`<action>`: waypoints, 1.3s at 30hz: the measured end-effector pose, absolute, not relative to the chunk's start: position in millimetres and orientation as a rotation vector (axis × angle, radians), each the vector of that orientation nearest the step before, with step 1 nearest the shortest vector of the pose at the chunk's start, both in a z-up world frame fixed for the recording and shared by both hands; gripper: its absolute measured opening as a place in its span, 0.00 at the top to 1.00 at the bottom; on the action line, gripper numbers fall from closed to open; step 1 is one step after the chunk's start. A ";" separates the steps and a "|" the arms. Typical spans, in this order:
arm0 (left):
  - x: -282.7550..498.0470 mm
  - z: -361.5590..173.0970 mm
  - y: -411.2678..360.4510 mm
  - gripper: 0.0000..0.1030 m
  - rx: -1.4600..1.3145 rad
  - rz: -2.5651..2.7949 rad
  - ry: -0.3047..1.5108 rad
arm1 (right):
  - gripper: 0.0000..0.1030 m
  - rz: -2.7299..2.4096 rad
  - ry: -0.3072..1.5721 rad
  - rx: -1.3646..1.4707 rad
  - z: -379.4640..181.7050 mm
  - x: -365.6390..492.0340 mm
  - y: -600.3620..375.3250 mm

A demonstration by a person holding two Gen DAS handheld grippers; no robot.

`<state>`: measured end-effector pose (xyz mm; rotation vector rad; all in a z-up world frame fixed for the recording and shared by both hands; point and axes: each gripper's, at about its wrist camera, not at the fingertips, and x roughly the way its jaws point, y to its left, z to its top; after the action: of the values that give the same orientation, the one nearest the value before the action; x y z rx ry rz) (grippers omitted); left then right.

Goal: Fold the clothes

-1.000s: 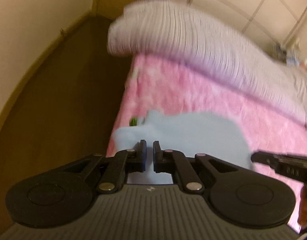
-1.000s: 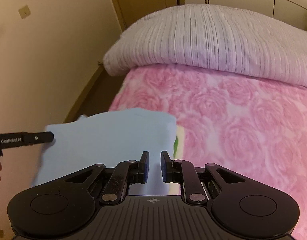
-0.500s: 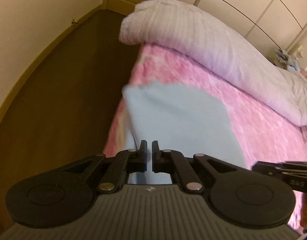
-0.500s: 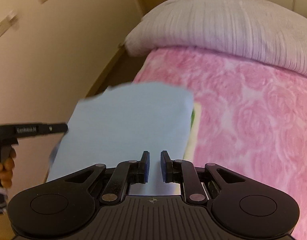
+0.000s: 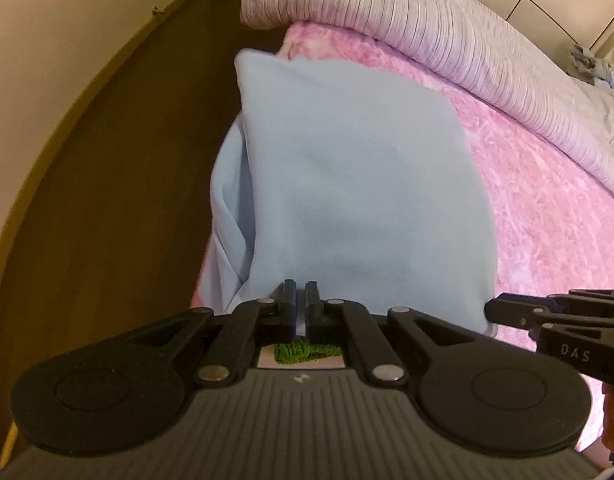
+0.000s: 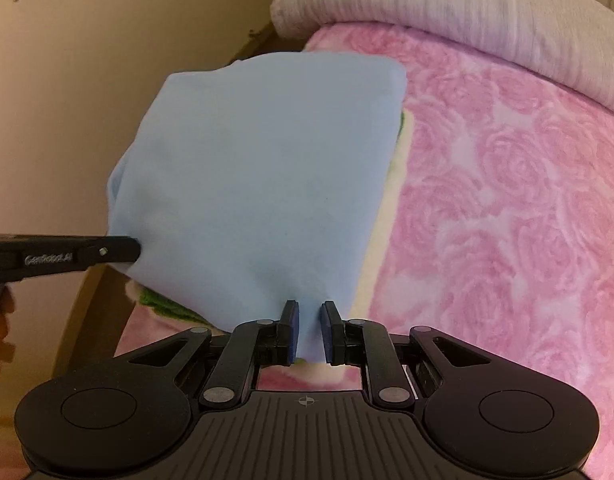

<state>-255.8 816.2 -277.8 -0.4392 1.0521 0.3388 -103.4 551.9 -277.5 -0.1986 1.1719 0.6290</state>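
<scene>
A light blue garment (image 5: 359,184) hangs stretched between both grippers above the left edge of a pink rose-patterned bed. My left gripper (image 5: 301,304) is shut on its near edge. My right gripper (image 6: 309,326) pinches another part of that edge (image 6: 267,184), with the cloth bunched between its blue pads. The right gripper shows at the right of the left wrist view (image 5: 555,312). The left gripper shows at the left of the right wrist view (image 6: 63,258), touching the cloth's side.
The pink blanket (image 6: 507,200) covers the bed. A grey striped pillow (image 5: 427,32) lies at the far end. Dark wood floor (image 5: 107,180) and a beige wall (image 6: 107,60) lie left of the bed. A green and white patch (image 6: 159,300) shows under the garment.
The garment has been lifted and pulled toward both cameras, now filling more of each view. Both grippers have tilted down toward the bed. The right gripper's jaws stand slightly wider.
</scene>
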 end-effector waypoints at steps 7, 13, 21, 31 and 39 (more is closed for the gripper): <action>-278.1 -222.5 791.4 0.72 -0.388 0.409 1.058 | 0.48 0.630 1.188 -0.133 -239.4 -123.7 534.2; -286.5 -179.8 753.5 0.57 -0.320 0.443 1.025 | 0.34 0.625 1.152 -0.137 -205.9 -140.6 519.6; -294.6 -133.9 701.6 0.46 -0.222 0.528 1.028 | 0.34 0.699 1.146 -0.205 -182.5 -161.2 508.4; -303.8 -109.7 617.5 0.46 -0.295 0.660 0.972 | 0.34 0.829 1.086 -0.288 -151.1 -155.2 458.1; -299.7 -98.2 530.0 0.43 -0.320 0.820 0.907 | 0.34 0.934 1.035 -0.396 -127.5 -142.1 405.0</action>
<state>-299.7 530.0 -98.2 -0.3199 0.9071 0.8200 -142.1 405.0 -127.5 -0.3958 1.0353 0.9343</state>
